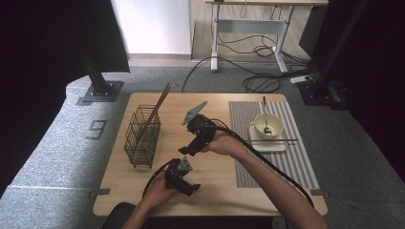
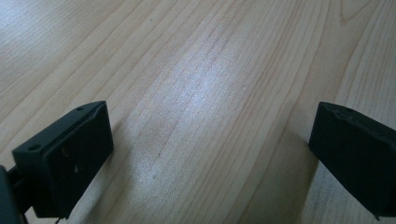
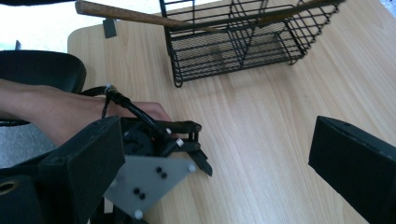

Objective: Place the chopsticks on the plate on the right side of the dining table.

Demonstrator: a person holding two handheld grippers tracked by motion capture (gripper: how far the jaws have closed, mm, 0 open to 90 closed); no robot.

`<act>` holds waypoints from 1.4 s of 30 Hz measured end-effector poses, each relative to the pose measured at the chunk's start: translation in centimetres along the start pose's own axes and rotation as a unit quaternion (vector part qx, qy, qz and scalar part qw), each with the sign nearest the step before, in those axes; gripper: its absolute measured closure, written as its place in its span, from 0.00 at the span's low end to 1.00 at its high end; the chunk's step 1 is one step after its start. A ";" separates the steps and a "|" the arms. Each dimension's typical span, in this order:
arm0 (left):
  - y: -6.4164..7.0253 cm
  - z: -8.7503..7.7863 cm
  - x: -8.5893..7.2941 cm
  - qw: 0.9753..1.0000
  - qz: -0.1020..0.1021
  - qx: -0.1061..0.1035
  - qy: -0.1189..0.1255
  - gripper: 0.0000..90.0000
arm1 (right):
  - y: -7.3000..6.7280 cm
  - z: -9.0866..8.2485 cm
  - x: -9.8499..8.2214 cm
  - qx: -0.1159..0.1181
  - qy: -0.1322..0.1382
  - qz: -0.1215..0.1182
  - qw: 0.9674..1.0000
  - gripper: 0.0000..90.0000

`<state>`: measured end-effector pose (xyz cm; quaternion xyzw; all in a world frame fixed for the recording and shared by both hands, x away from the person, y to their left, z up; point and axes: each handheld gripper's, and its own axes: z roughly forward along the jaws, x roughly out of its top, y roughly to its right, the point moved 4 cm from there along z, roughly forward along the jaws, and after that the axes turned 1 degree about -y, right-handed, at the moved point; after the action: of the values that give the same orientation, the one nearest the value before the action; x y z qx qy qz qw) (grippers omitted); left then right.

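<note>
My right gripper (image 1: 186, 150) hovers over the middle of the wooden table (image 1: 210, 191), jaws wide open with nothing between them. In the right gripper view it (image 3: 217, 140) looks down on bare wood toward a black wire basket (image 3: 243, 46). A wooden chopstick (image 3: 140, 16) leans in that basket (image 1: 142, 136), its end sticking up past the rim (image 1: 157, 105). My left gripper (image 1: 192, 187) rests low near the table's front edge, also open and empty (image 2: 210, 130), and it lies in front of the right one (image 3: 201, 149).
A striped placemat (image 1: 291, 162) covers the table's right side. On it a white square plate (image 1: 282, 147) holds a pale bowl (image 1: 267, 125) with a spoon (image 1: 264, 112) inside, and a second chopstick (image 1: 284, 140) lies across the plate. A desk and cables stand behind the table.
</note>
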<state>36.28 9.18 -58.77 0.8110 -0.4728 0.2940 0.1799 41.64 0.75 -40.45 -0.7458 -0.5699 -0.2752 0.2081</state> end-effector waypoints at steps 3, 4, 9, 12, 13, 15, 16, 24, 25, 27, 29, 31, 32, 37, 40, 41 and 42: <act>0.0 0.0 0.0 1.000 0.000 0.000 0.000 0.00 | -0.4 0.5 0.8 0.008 0.004 -0.007 1.000 0.06; 0.0 0.0 0.0 1.000 -0.001 0.000 0.001 0.00 | -0.5 0.7 1.0 0.008 0.003 -0.011 1.000 0.06; 0.0 0.0 0.0 1.000 -0.001 0.000 0.001 0.00 | -1.0 1.7 2.2 0.016 0.007 -0.018 1.000 0.08; 0.0 0.0 0.0 1.000 -0.001 0.000 0.001 0.00 | -1.5 2.4 2.9 0.024 0.006 -0.027 0.999 0.11; 0.0 0.0 0.0 1.000 -0.001 0.000 0.001 0.00 | -1.7 2.6 3.0 0.030 0.004 -0.027 0.999 0.11; 0.0 0.0 0.0 1.000 0.000 0.000 0.000 0.00 | -2.1 3.2 3.4 0.031 -0.001 -0.034 0.999 0.11; 0.0 0.0 0.0 1.000 0.000 0.000 0.000 0.00 | -2.3 3.4 3.6 0.033 -0.003 -0.035 0.999 0.12; 0.0 0.0 0.0 1.000 -0.001 -0.001 0.003 0.00 | -3.2 5.3 5.0 0.044 0.001 -0.036 0.998 0.15; 0.0 0.0 0.0 1.000 -0.001 0.000 0.001 0.00 | -3.3 5.6 5.1 0.044 -0.002 -0.036 0.998 0.16; 0.0 0.0 0.0 1.000 -0.001 0.000 0.001 0.00 | -3.5 6.1 5.3 0.043 -0.005 -0.037 0.998 0.19; 0.0 0.0 0.0 1.000 -0.001 0.000 0.002 0.00 | -3.7 6.6 5.4 0.045 -0.004 -0.039 0.998 0.21; 0.0 0.0 0.0 1.000 -0.002 0.000 0.001 0.00 | -3.9 6.9 5.5 0.044 -0.001 -0.041 0.998 0.24; 0.0 0.0 0.0 1.000 -0.002 0.001 0.000 0.00 | -4.0 7.0 5.6 0.046 0.002 -0.041 0.998 0.28; 0.0 0.0 0.0 1.000 -0.001 0.001 0.000 0.00 | -3.6 6.8 5.6 0.035 0.013 -0.033 0.999 0.35; 0.0 0.0 0.0 1.000 -0.001 0.000 0.001 0.00 | -3.1 6.5 5.6 0.024 0.013 -0.021 0.999 0.37; 0.0 0.0 0.0 1.000 -0.001 0.000 0.001 0.00 | -2.9 6.4 5.6 0.021 0.016 -0.019 0.999 0.38; 0.0 0.0 0.0 1.000 -0.001 0.000 0.001 0.00 | -2.7 6.3 5.7 0.018 0.019 -0.016 1.000 0.40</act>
<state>36.27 9.17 -58.78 0.8114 -0.4716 0.2943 0.1804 41.20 9.56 -41.59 -0.7277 -0.5824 -0.2819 0.2277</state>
